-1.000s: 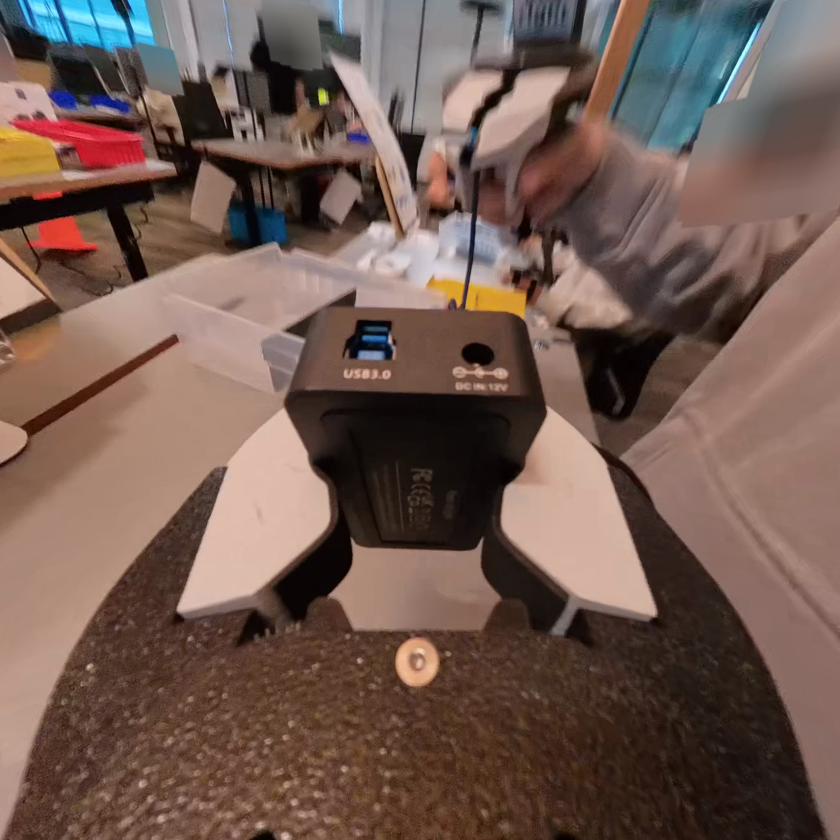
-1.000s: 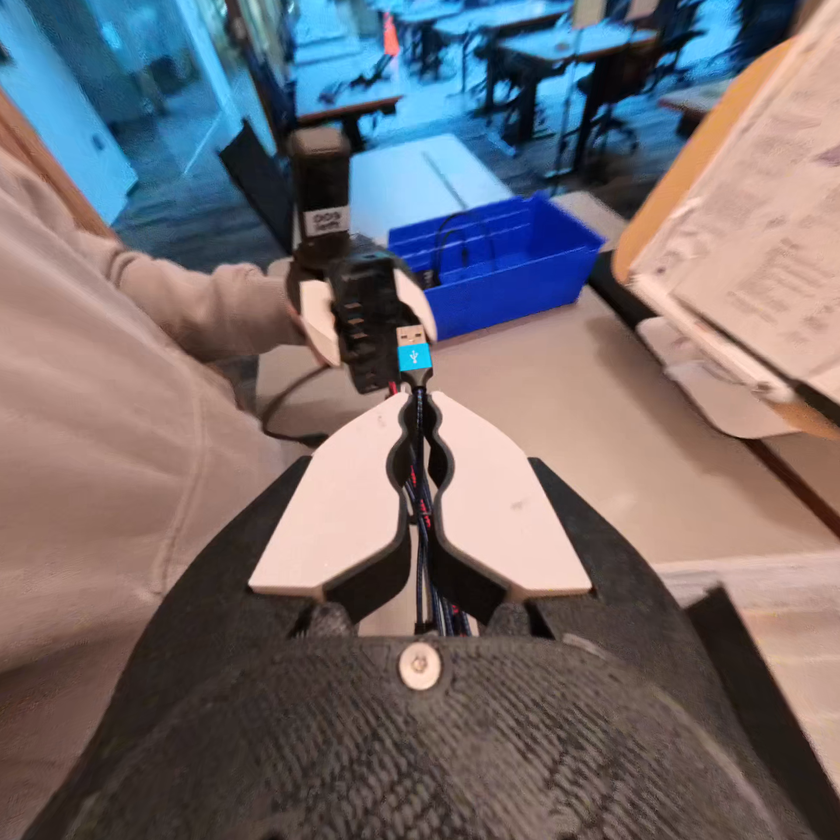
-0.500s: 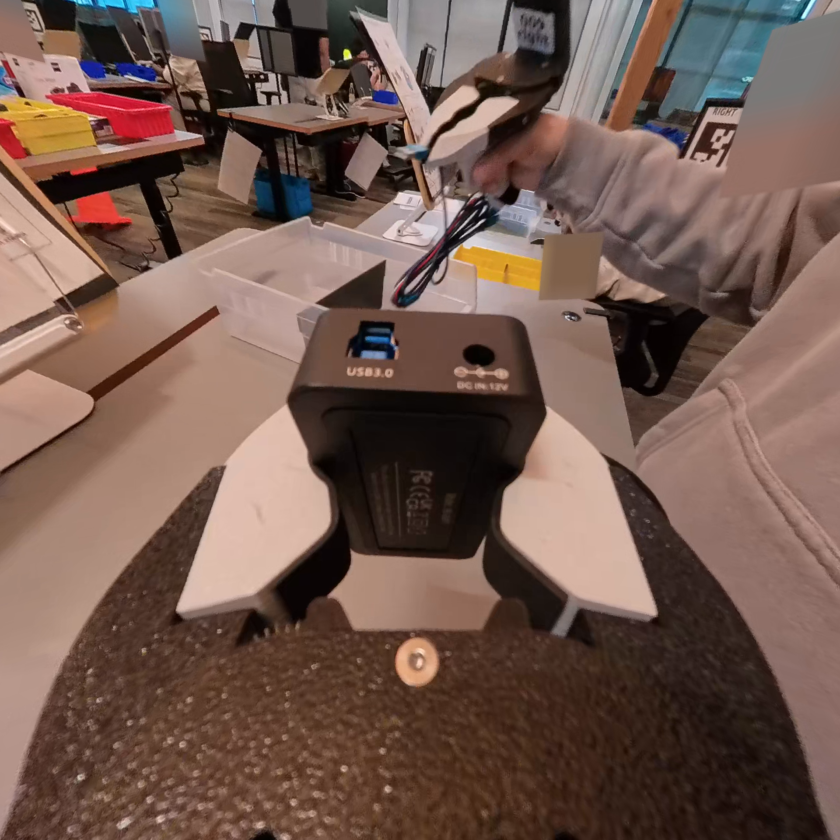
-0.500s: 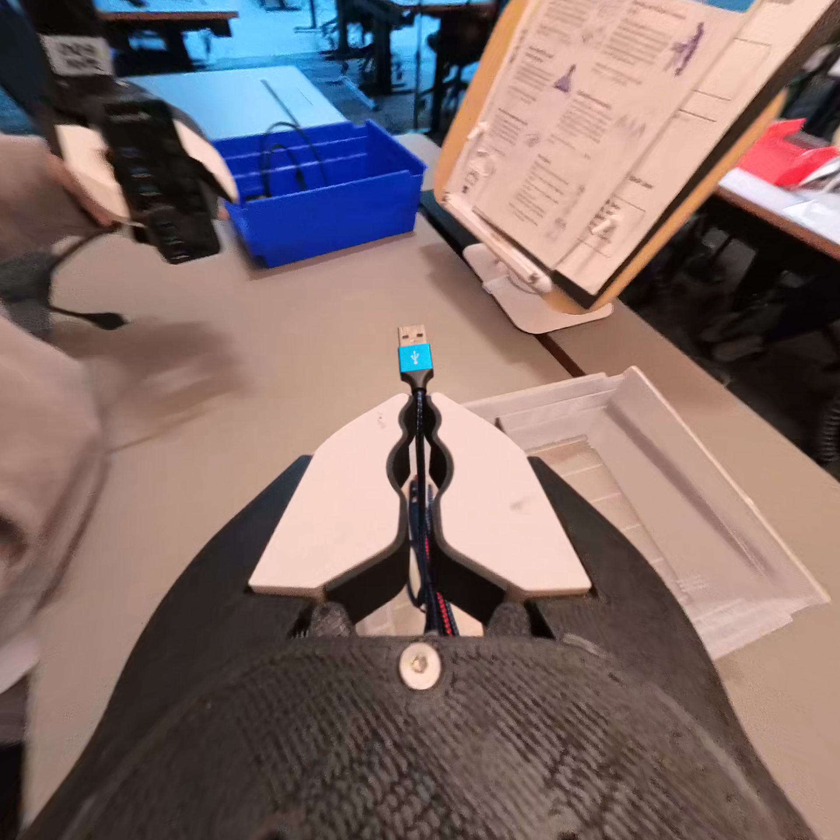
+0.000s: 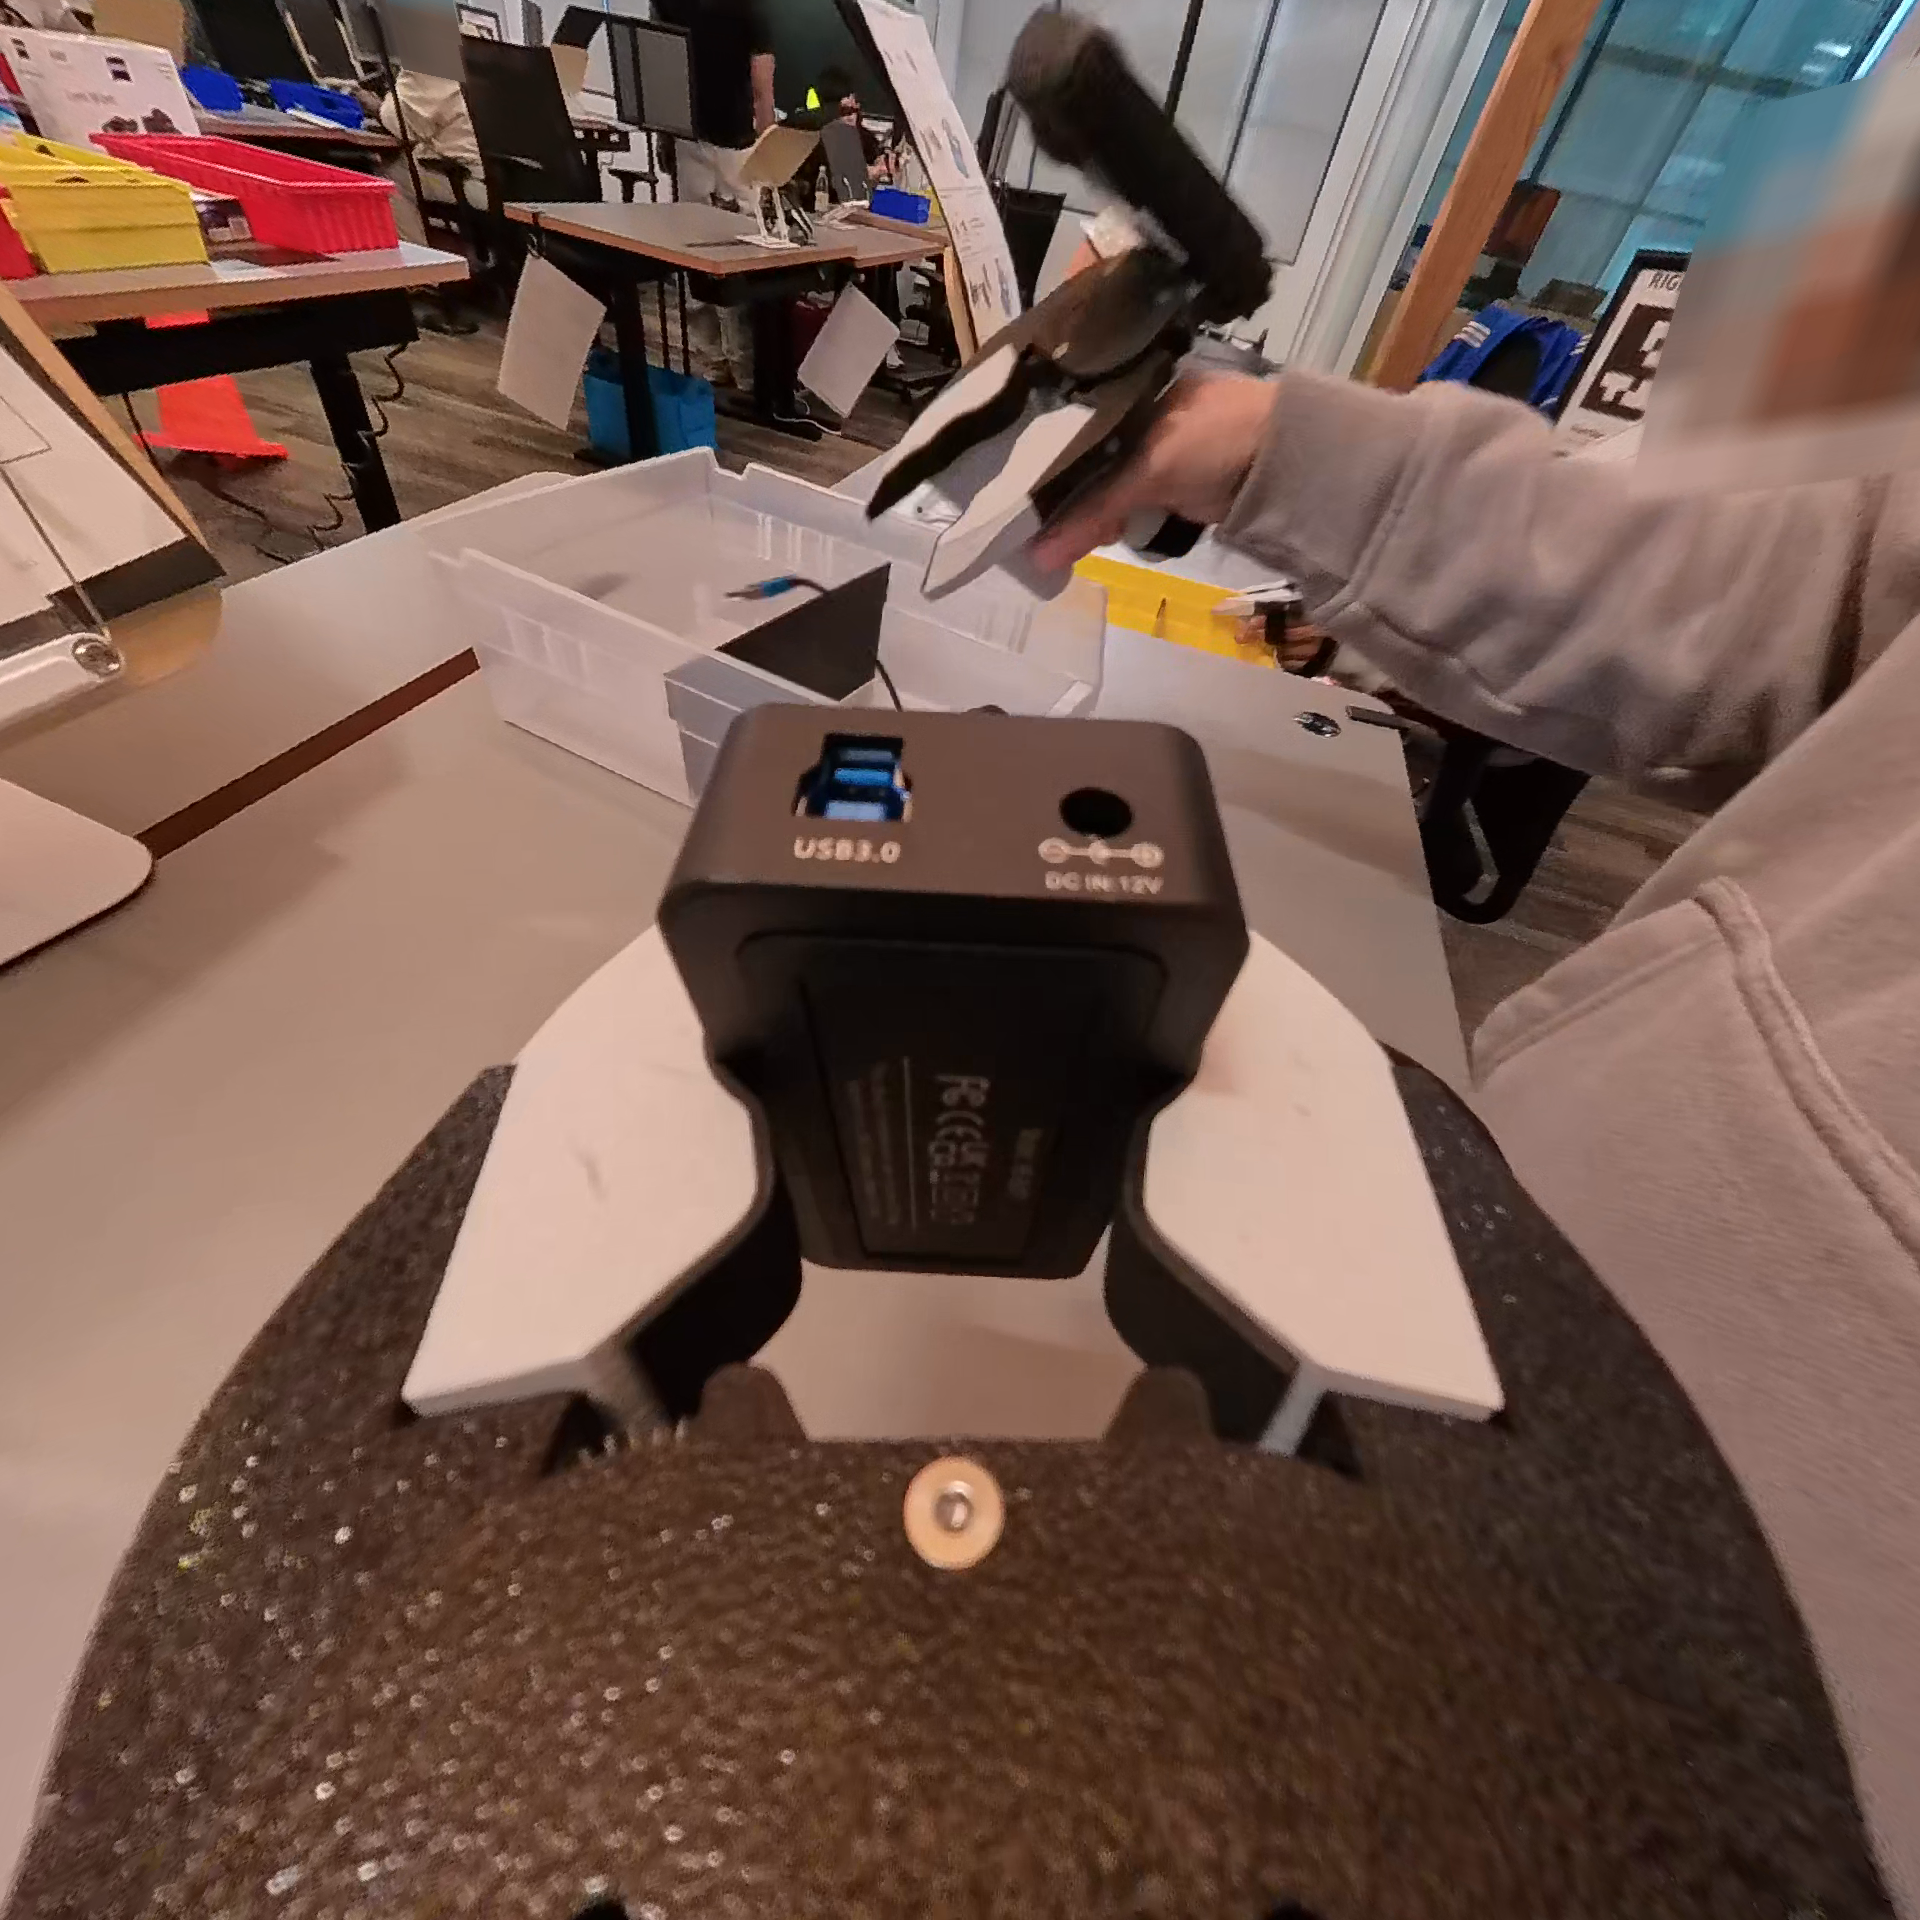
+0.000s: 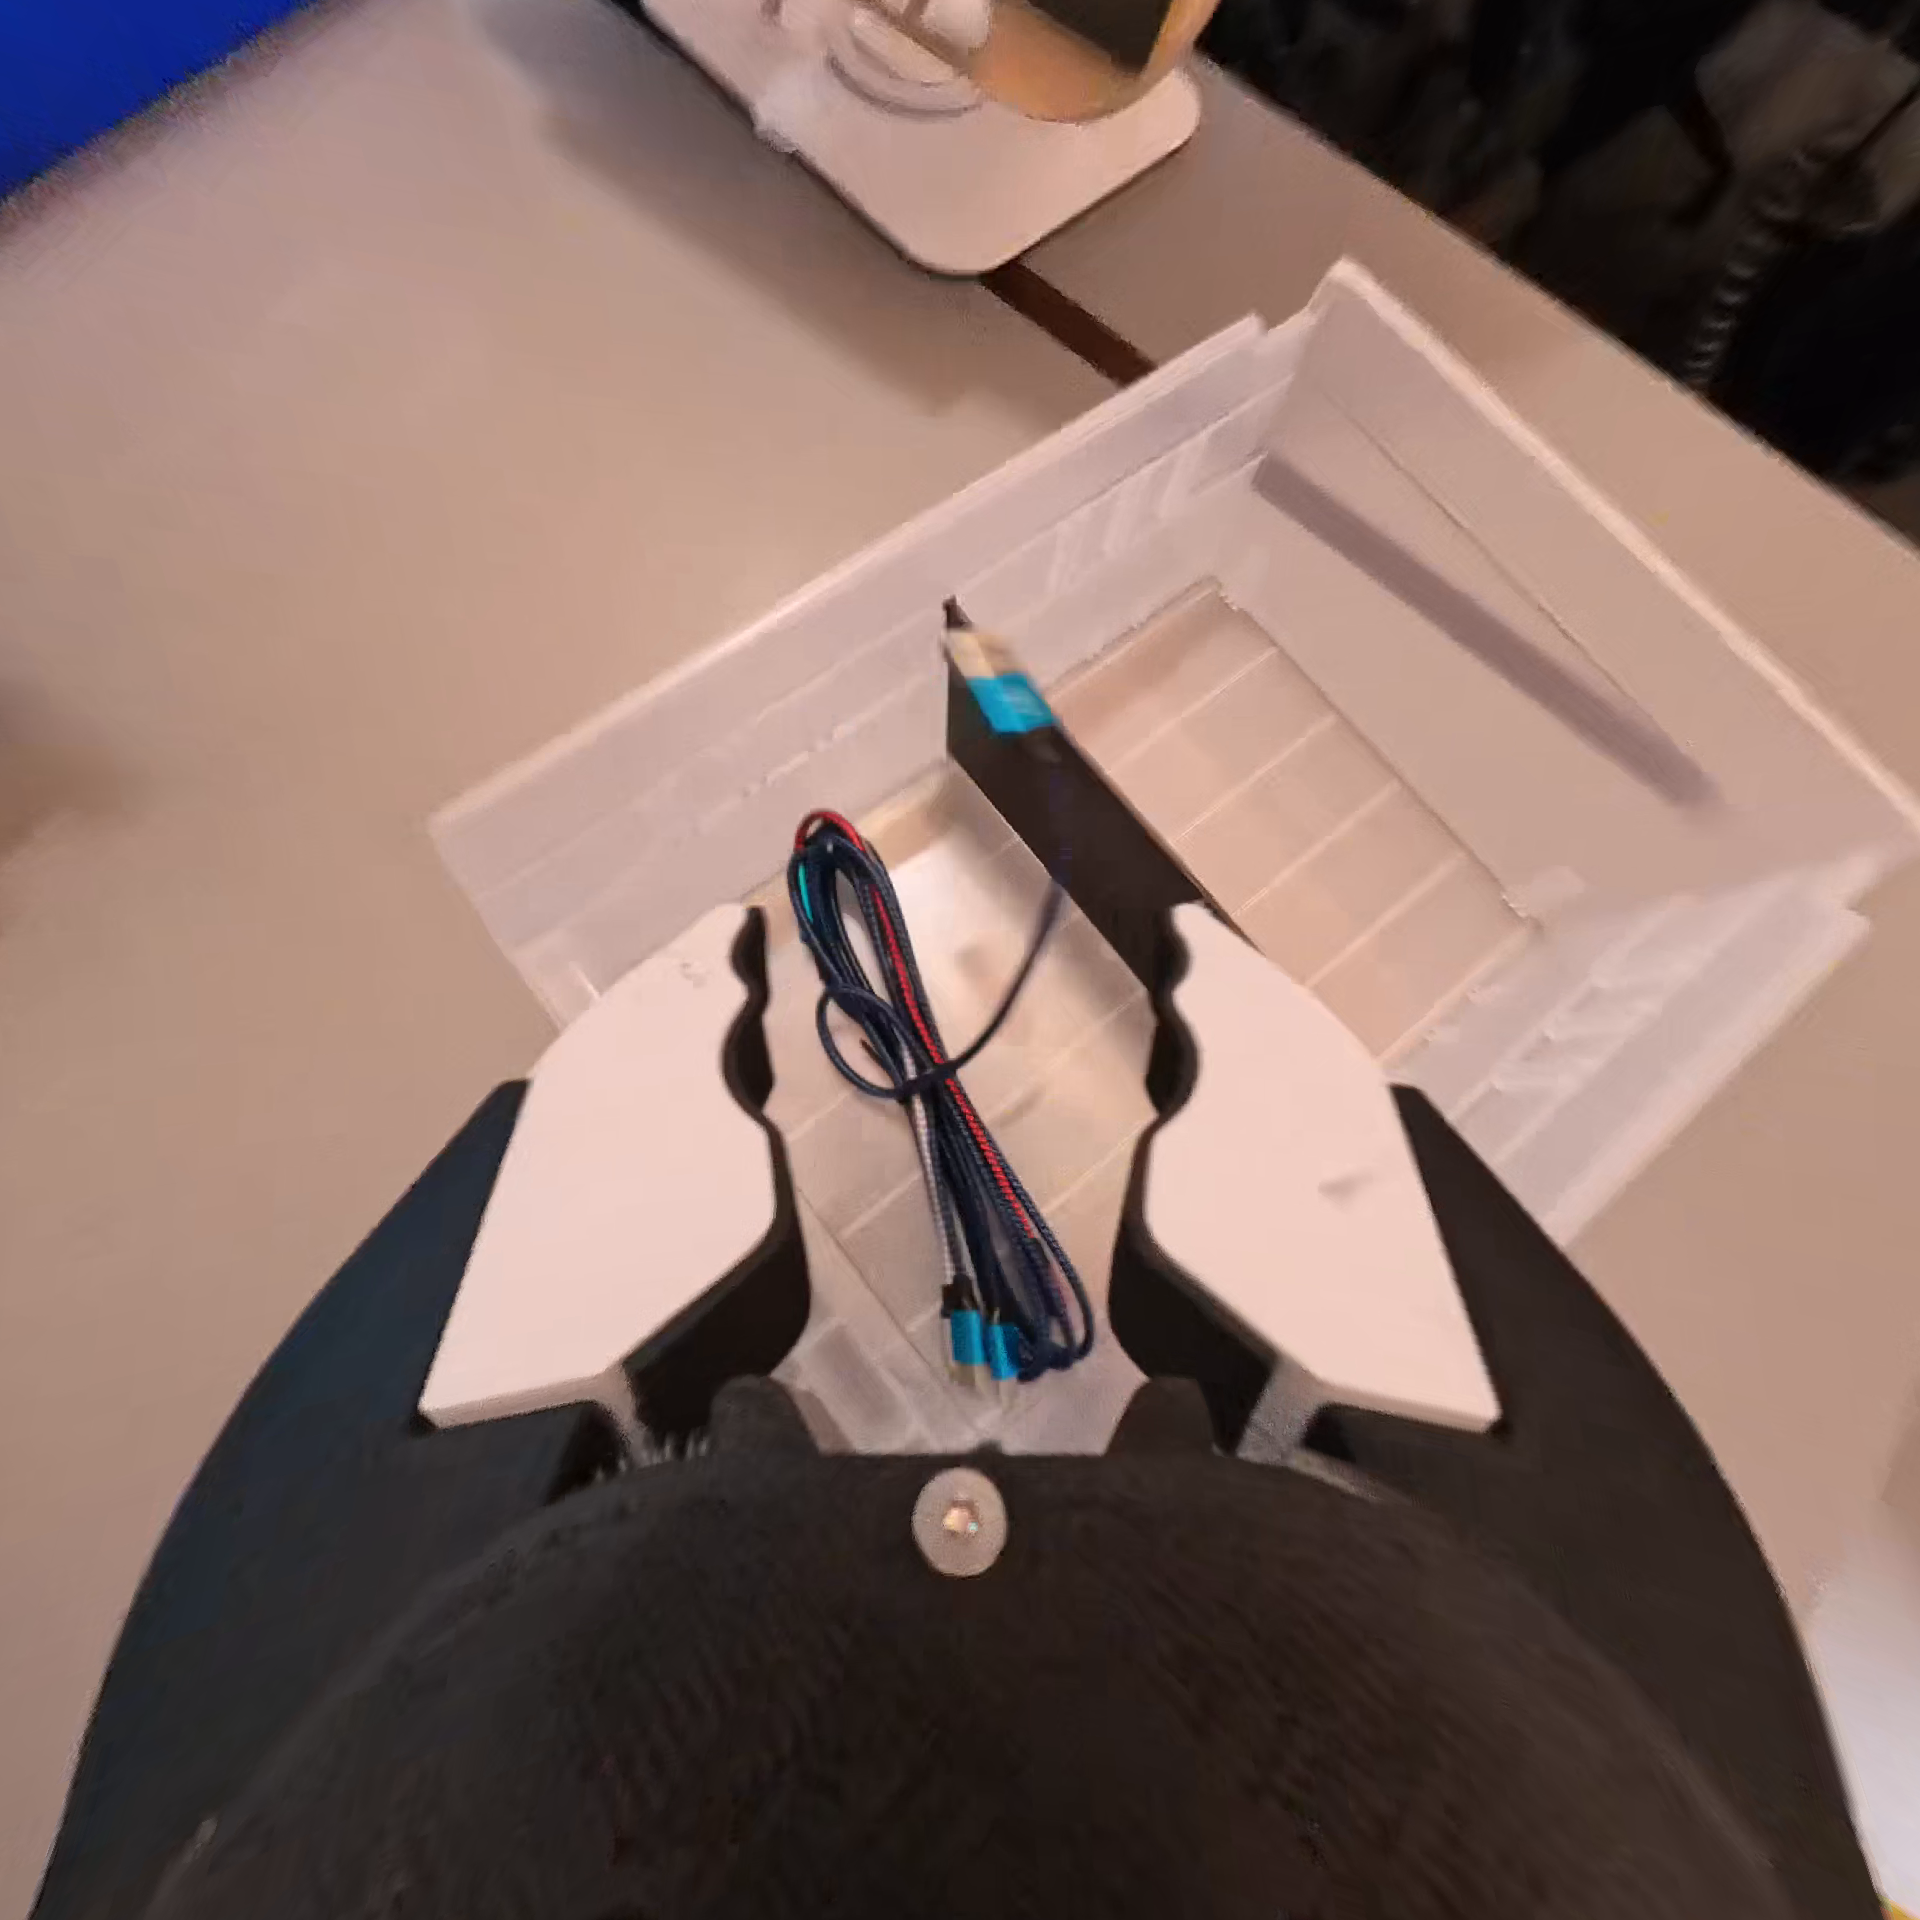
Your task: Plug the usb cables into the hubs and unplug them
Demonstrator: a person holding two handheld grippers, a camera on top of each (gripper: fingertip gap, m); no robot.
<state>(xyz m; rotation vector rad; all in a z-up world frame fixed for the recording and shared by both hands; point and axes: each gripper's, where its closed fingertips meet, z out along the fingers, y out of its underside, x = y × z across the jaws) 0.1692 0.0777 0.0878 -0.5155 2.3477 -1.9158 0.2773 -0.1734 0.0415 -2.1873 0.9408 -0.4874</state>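
My left gripper (image 5: 956, 997) is shut on a black USB hub (image 5: 956, 831) and holds it above the table, its end with a blue port and a round power socket facing away. My right gripper (image 6: 956, 925) is open and empty, hovering over a white tray (image 6: 1455, 520). The blue-and-red braided USB cable (image 6: 935, 1091) lies bundled in the tray below it. Its blue plug (image 6: 1003, 696) rests on the tray's black divider (image 6: 1060, 821). In the left wrist view the right gripper (image 5: 909, 551) hangs open over the tray (image 5: 582, 644), with the plug (image 5: 769, 589) inside.
A white document stand base (image 6: 987, 156) sits beyond the tray on the grey table (image 6: 416, 520). A blue bin corner (image 6: 83, 73) is at far left. A yellow bin (image 5: 1174, 608) lies behind the tray. The person's grey sleeve (image 5: 1558, 582) crosses the right side.
My right gripper swung over the white tray, tipped down, opened and let the cable go; the cable now lies in the tray. My left gripper kept hold of the hub.
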